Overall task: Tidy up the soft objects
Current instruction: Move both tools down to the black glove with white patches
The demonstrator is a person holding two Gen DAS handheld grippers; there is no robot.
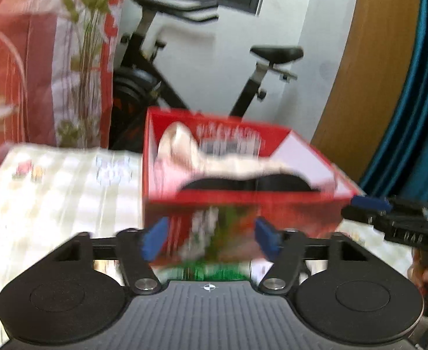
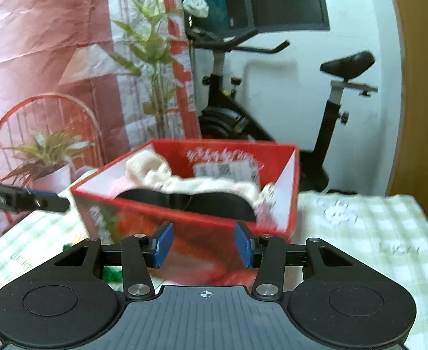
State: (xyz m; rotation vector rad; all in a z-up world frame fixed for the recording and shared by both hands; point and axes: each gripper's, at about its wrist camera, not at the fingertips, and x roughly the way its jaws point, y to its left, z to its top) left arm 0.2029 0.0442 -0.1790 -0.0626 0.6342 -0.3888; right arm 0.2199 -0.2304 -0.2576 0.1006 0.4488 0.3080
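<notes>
A red cardboard box point(image 1: 298, 211) stands on the checked tablecloth, also seen in the right wrist view point(image 2: 289, 180). Inside lie a cream knitted soft item point(image 1: 184, 148) point(image 2: 202, 183) and a black soft item point(image 1: 243, 183) point(image 2: 214, 204). My left gripper point(image 1: 211, 239) is open and empty, its blue pads just before the box's near wall. My right gripper point(image 2: 203, 243) is open and empty, close to the box's near side. The right gripper also shows at the right edge of the left wrist view point(image 1: 371, 204); the left one at the left edge of the right wrist view point(image 2: 39, 199).
A pale green checked tablecloth point(image 2: 374, 233) covers the table. Behind stand an exercise bike point(image 2: 272, 122), a red printed backdrop with plants point(image 2: 53, 73), and a wooden panel point(image 1: 374, 58). Something green point(image 2: 113, 274) lies by the box's near base.
</notes>
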